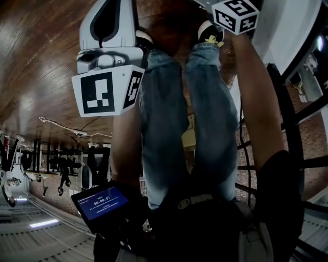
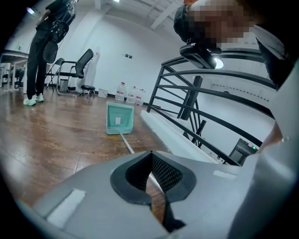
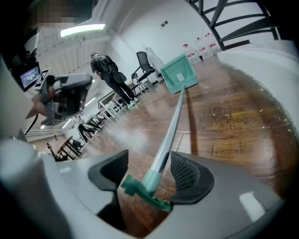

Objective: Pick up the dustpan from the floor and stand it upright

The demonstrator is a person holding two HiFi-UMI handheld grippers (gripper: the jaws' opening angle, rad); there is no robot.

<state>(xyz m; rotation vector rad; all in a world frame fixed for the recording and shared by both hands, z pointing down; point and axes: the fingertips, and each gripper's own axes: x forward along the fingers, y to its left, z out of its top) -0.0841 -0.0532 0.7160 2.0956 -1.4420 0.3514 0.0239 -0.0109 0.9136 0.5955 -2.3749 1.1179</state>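
Note:
The teal dustpan [image 3: 179, 73] lies on the wooden floor, and its long grey handle [image 3: 172, 126] runs back toward me. The handle's teal end cap [image 3: 148, 182] sits between the jaws of my right gripper [image 3: 149, 168]. It rests close to the right pad, the left pad stands clear of it, and the gripper is open. The left gripper view shows the same dustpan [image 2: 119, 118] farther off, ahead of my left gripper [image 2: 150, 173], whose pads are shut together on nothing. In the head view I see only the left gripper's body [image 1: 105, 30] and the right gripper's marker cube [image 1: 234, 14].
A black railing [image 2: 196, 93] on a white ledge [image 2: 173, 137] runs along the right side of the dustpan. A standing person [image 2: 44, 42], an office chair [image 2: 81, 65] and water bottles [image 2: 131, 93] are at the far wall. The holder's jeans-clad legs [image 1: 179, 112] fill the head view.

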